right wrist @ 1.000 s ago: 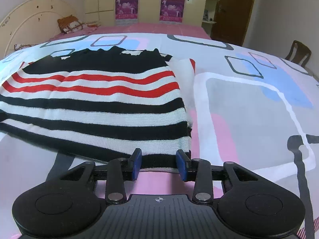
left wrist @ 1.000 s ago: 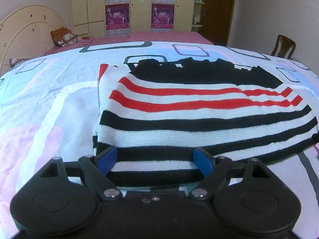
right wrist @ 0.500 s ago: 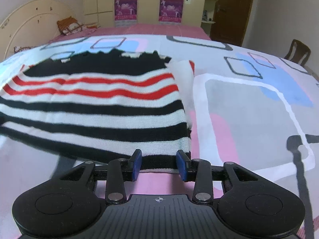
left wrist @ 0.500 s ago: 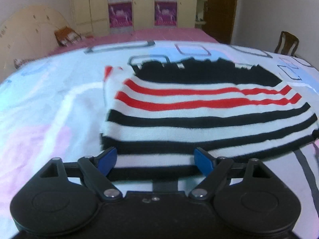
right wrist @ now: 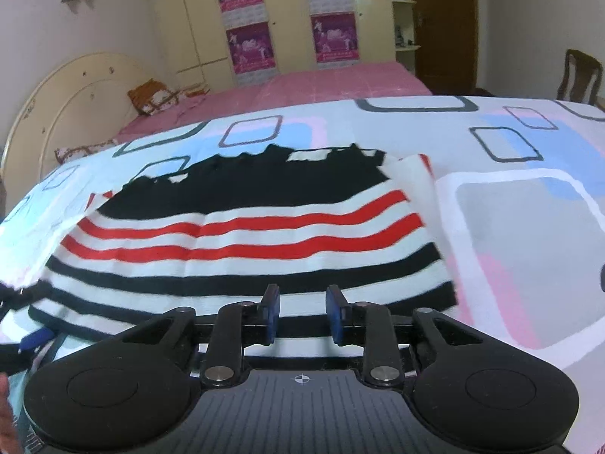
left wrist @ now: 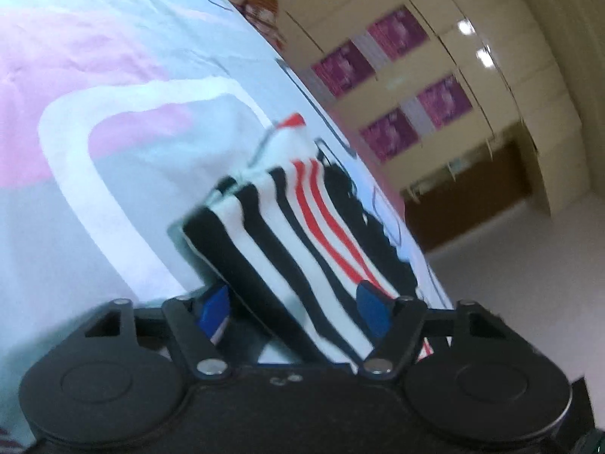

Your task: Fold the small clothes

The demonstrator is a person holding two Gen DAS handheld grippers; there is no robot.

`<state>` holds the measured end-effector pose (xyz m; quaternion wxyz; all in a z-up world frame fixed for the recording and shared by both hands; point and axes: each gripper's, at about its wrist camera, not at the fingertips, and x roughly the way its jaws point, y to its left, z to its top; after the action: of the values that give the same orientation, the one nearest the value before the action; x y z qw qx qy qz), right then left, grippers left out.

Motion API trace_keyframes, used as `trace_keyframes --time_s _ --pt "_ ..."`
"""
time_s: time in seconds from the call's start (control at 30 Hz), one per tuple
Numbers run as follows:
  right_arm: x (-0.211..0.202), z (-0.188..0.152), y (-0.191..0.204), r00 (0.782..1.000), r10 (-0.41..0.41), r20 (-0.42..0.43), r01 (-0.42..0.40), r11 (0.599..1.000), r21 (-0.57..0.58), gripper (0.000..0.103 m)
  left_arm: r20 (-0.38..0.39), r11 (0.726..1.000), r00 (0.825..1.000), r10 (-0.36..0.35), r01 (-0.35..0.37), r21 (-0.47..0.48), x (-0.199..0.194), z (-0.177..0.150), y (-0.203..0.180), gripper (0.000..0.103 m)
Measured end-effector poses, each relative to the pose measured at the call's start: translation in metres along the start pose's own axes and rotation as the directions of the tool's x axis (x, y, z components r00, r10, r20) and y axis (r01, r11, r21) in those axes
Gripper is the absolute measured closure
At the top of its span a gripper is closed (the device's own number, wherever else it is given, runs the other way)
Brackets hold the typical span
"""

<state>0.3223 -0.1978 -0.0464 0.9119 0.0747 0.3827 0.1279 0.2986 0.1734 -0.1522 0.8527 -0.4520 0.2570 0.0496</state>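
Rolled sideways since earlier: left gripper (left wrist: 293,308), jaws closing around sweater (left wrist: 298,234) hem. Right gripper (right wrist: 302,312) raised, jaws closing on hem. Fold lift beginning.

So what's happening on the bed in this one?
A person is folding a striped knit top on a patterned bedsheet, one handheld gripper in each hand. Both grippers are at the garment's near hem, jaws closing with the fabric between them. The left gripper is rolled over on its side at its corner. The right gripper sits level over the hem. No fold is made yet.
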Motion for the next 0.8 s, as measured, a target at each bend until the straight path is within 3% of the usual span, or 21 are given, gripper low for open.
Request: trace_keyframes --time_s 0.07,0.17,0.27,0.4,0.5,0.6,0.67,0.8 --pt "0.003 0.001 0.005 1.000 0.001 -0.010 -0.001 1.000 -0.006 0.075 0.025 1.000 1.000 0.005 -0.004 -0.008 0.005 0.002 0.004 0.045" --pt "0.010 0.005 0.011 1.000 -0.003 -0.021 0.003 1.000 -0.011 0.076 0.052 1.000 0.999 0.001 -0.001 -0.009 0.012 0.007 0.006 0.046" --pt "0.017 0.010 0.016 0.999 -0.002 -0.039 0.002 1.000 0.001 0.093 0.065 1.000 0.998 0.001 0.000 -0.010 0.020 0.012 0.003 0.044" --pt "0.026 0.018 0.020 0.998 -0.006 -0.060 0.009 0.999 0.040 0.094 0.076 1.000 0.997 -0.009 0.009 -0.008 0.032 0.015 -0.004 0.043" --pt "0.030 0.022 0.028 0.998 -0.007 -0.065 0.008 1.000 0.023 0.094 0.080 0.999 0.997 -0.007 0.010 -0.035 0.034 0.019 -0.003 0.048" --pt "0.033 0.025 0.036 0.998 -0.005 -0.063 0.006 1.000 0.013 0.094 0.065 0.998 0.998 -0.005 0.009 -0.059 0.039 0.023 -0.001 0.056" --pt "0.036 0.027 0.040 0.998 -0.001 -0.064 0.002 1.000 0.017 0.094 0.050 0.997 0.999 -0.006 0.010 -0.075 0.043 0.026 0.002 0.075" --pt "0.042 0.030 0.045 0.998 0.003 -0.065 -0.002 1.000 0.022 0.094 0.016 0.989 0.998 -0.054 0.056 -0.138 0.051 0.033 0.019 0.086"
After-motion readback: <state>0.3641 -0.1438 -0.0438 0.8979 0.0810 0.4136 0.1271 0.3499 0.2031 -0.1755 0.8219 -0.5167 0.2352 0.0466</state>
